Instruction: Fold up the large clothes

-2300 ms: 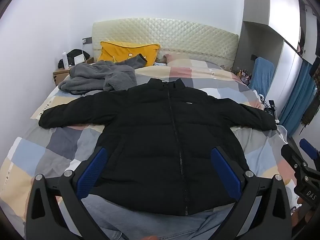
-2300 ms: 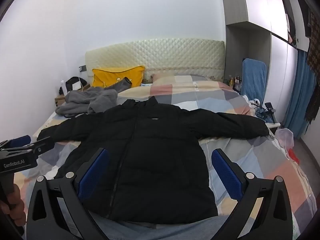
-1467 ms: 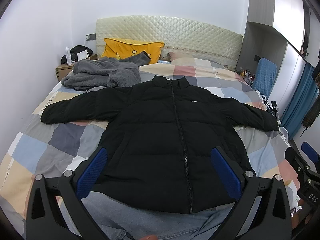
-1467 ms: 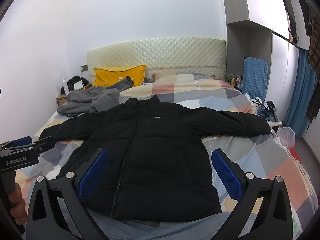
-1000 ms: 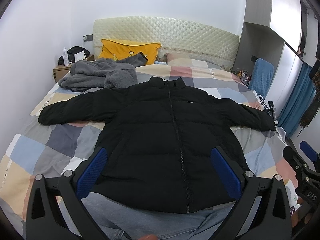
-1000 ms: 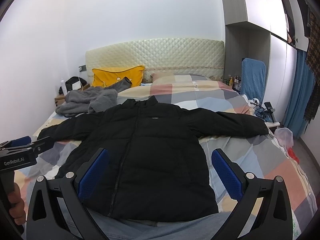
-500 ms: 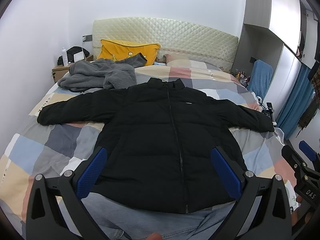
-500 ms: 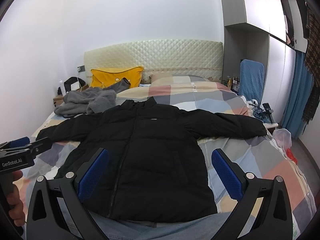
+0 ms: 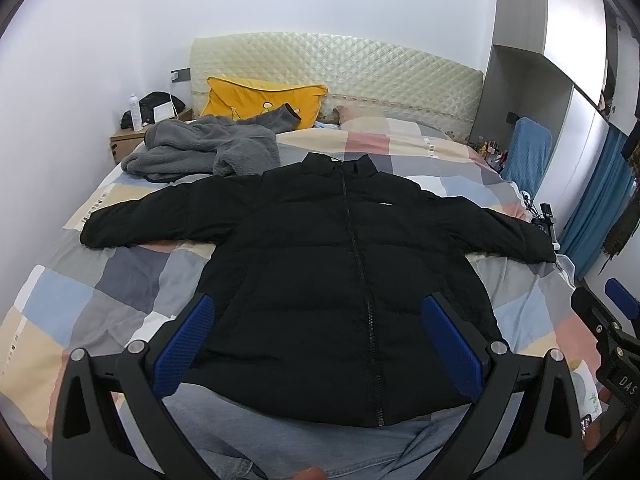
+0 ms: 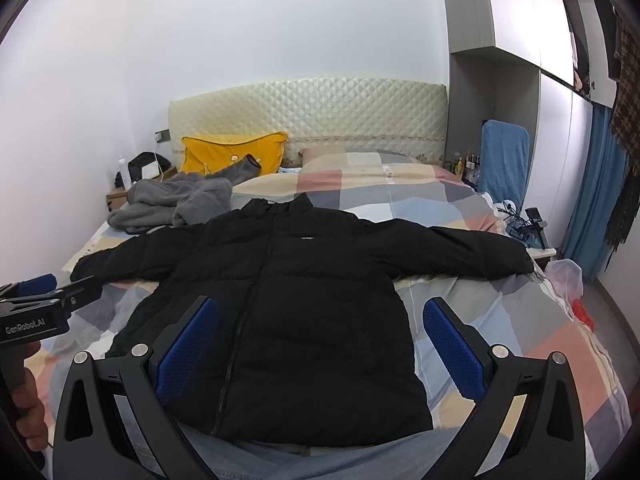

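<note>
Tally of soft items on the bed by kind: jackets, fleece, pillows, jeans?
Black puffer jacket: 1, spread flat, zipped, sleeves out
Grey fleece garment: 1, crumpled near the head of the bed
Yellow pillow: 1
Patchwork pillow: 1, matches the patchwork duvet
Light blue jeans: 1, under the jacket hem
Total: 5

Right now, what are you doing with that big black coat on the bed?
A person holds a gripper in each hand above the black puffer jacket, which lies spread flat and zipped on the bed, sleeves out. The left gripper and right gripper are both open and touch nothing. No fold has been made yet.
</note>
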A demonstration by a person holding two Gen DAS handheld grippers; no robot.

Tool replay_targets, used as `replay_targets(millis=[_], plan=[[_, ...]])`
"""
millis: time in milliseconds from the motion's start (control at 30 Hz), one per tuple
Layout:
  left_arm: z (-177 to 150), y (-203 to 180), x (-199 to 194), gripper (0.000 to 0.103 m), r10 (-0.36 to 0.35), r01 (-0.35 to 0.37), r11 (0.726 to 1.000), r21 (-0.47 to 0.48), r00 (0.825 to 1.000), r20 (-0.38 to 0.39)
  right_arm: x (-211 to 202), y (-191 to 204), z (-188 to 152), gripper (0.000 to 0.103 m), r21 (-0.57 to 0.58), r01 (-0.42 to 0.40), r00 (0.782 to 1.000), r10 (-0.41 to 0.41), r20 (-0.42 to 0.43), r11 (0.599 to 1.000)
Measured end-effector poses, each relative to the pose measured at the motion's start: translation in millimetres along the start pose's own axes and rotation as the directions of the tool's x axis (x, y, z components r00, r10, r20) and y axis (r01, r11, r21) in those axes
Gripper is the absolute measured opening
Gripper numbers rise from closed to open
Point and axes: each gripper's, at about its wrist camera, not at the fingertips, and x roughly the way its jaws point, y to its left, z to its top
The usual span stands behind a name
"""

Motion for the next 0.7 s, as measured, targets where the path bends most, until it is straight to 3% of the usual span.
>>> replay_targets(millis=[100, 300, 500, 700], plan=[[0, 2, -2, 0.103, -0.026, 0.027, 0.999, -0.047, 1.0, 0.017, 3, 1, -1, 0.103, 0.001, -0.014, 1.0, 0.014, -0.011, 1.0], [4, 9, 3, 0.103, -0.008, 0.01, 0.997, -0.075, 1.0, 0.027, 8, -3, -2, 0.103, 0.017, -0.027, 1.0, 0.027, -0.006, 0.999], [7, 5, 7, 0.103, -0.005, 0.006, 1.0, -0.029, 0.999, 0.036, 18, -5, 2, 0.103, 0.046, -0.058, 0.998, 0.058, -0.01, 0.997], [10, 2, 16, 0.103, -0.025, 0.024, 1.0, 0.017, 0.999, 0.036, 22, -13, 3, 0.103, 0.046, -0.021, 1.0, 0.022, -0.007, 0.999]])
